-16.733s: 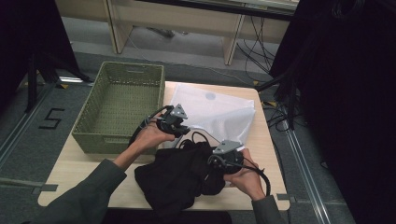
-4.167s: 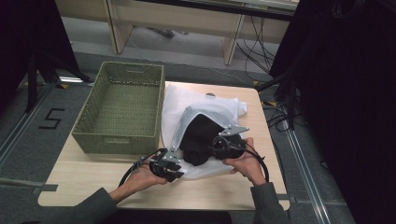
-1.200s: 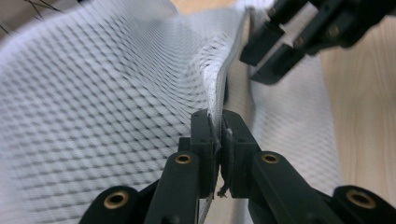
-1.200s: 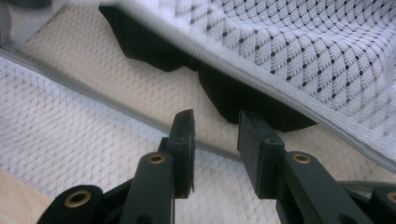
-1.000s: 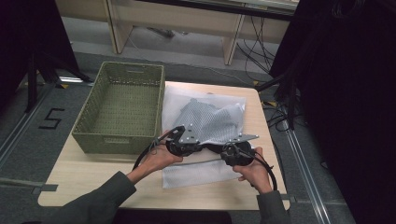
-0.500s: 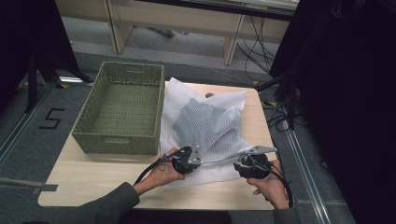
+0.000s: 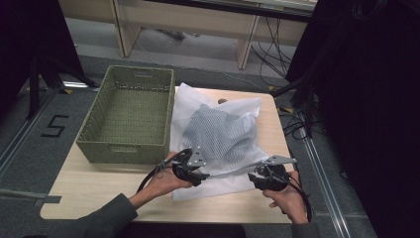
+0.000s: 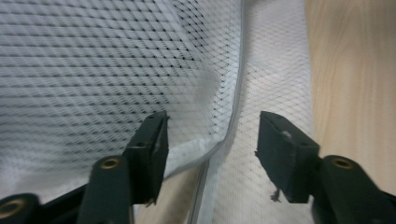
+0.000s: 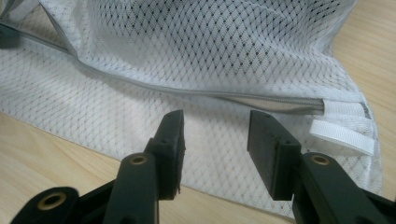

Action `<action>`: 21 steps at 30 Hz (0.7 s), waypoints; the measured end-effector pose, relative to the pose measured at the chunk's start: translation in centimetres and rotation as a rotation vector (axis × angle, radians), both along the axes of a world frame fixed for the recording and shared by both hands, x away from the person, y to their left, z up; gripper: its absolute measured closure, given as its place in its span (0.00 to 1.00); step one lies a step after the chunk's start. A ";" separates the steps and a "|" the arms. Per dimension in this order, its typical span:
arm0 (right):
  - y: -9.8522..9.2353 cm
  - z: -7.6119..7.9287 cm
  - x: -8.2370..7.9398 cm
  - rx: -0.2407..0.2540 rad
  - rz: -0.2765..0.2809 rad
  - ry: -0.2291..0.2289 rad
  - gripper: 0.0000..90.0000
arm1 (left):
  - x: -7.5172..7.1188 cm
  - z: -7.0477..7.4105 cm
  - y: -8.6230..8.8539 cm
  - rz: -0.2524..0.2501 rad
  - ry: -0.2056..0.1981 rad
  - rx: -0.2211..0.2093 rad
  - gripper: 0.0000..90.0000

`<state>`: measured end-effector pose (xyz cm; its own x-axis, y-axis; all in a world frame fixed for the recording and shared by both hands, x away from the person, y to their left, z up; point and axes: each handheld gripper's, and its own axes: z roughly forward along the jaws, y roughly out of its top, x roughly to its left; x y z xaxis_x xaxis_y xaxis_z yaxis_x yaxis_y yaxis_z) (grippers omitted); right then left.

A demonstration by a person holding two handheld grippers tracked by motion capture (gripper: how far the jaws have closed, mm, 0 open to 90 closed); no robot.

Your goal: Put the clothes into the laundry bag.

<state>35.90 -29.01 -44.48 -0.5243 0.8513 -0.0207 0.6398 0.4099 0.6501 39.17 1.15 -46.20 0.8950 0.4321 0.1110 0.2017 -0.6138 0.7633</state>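
Standing apart with nothing pinched between them, the jaws of the left gripper [image 8: 208,156] have just been opening over the zip edge of the one white mesh bag [image 8: 116,60], whose hem runs between the pads without being pressed. The right gripper [image 9: 215,149], low in its own view, has also just been opening; its jaws are spread and empty, pointing at the bag's grey zipper line [image 9: 196,93] and the white tab [image 9: 343,135] at its end.

In the high view, two grippers sit at the lower middle of the frame: the left gripper [image 7: 190,168] and the right gripper [image 7: 267,178], each in a hand, both at the near edge of the mesh bag [image 7: 220,134]. A dark bulk shows through the netting at the frame's centre. One green perforated basket [image 7: 99,134] stands at the centre left, touching the bag's edge, on one pale wooden table [image 7: 89,186].
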 end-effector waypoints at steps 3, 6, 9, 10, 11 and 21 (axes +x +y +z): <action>-0.1 0.1 0.0 0.001 0.007 -0.011 0.59 | -0.8 1.0 1.5 0.011 -0.010 -0.014 0.44; 0.2 0.1 -0.2 0.032 -0.009 -0.008 0.54 | -1.7 1.7 3.3 0.044 -0.014 -0.025 0.41; 0.2 0.2 -0.3 0.032 -0.002 -0.004 0.51 | -2.3 2.0 4.7 0.066 -0.002 -0.034 0.40; 0.3 0.2 -0.3 0.038 -0.006 -0.005 0.50 | -2.5 2.1 5.4 0.076 0.002 -0.042 0.39; 0.4 0.2 -0.3 0.046 -0.008 -0.012 0.49 | -2.7 2.2 5.7 0.082 0.003 -0.048 0.38; 0.9 -0.1 -0.8 0.053 0.013 -0.016 0.44 | -4.3 1.6 9.9 0.154 0.027 -0.066 0.33</action>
<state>35.06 -28.13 -44.60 -0.5353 0.8445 0.0157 0.6237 0.3827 0.6816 34.86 11.03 -44.58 0.8200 0.5697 0.0541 0.3107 -0.5227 0.7939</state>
